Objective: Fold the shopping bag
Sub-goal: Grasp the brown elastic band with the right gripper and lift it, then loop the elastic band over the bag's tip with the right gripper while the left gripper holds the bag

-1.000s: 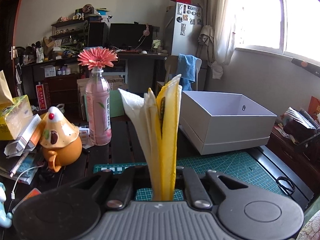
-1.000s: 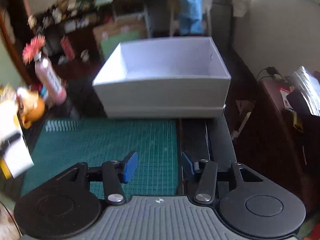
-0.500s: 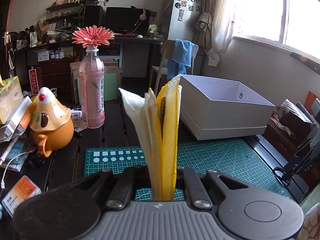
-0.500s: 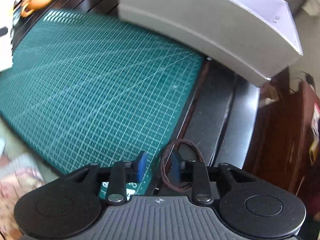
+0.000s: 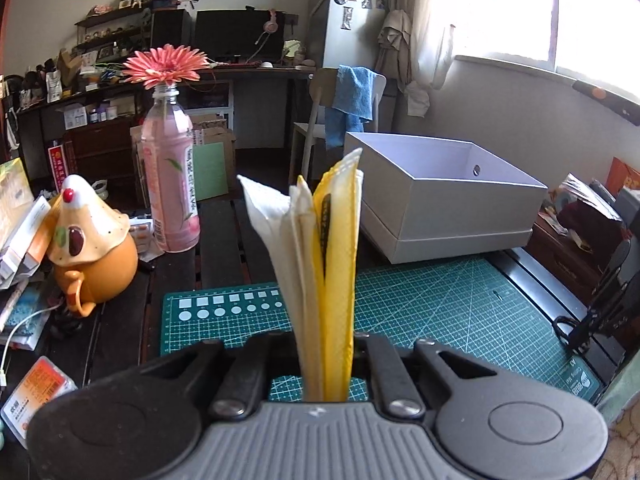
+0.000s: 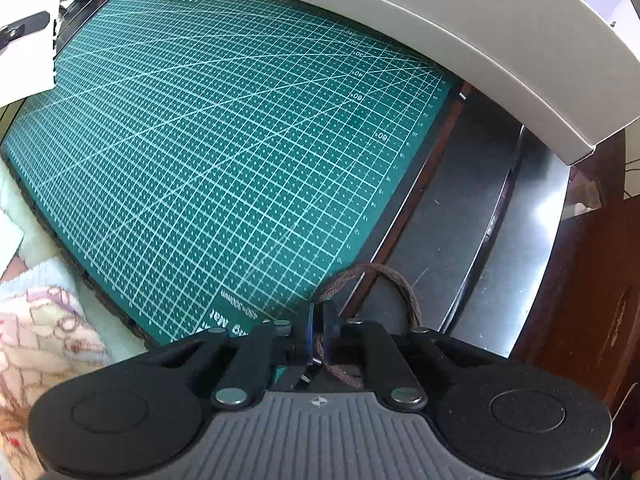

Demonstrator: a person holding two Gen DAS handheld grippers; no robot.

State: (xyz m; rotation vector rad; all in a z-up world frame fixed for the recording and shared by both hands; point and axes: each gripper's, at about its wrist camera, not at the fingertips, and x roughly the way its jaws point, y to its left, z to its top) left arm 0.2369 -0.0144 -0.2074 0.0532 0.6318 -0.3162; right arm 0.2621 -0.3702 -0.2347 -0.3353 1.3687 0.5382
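A folded yellow and white shopping bag (image 5: 320, 248) stands upright between the fingers of my left gripper (image 5: 326, 360), which is shut on it above the green cutting mat (image 5: 440, 308). In the right wrist view, a brown elastic loop (image 6: 396, 288) lies at the mat's right edge (image 6: 400, 184). My right gripper (image 6: 318, 320) is shut on one side of that loop; the rest of it arcs out to the right. A white corner of the bag (image 6: 24, 52) shows at the top left of the right wrist view.
An open white box (image 5: 444, 200) stands at the back right of the mat. A pink bottle with a flower (image 5: 170, 176) and an orange teapot (image 5: 92, 248) sit at the back left. Clutter lines the left edge. A patterned cloth (image 6: 44, 340) lies near the mat's front.
My right gripper has tilted down to the mat's right edge and closed from open onto the brown loop. The left gripper has kept its hold on the bag and risen slightly.
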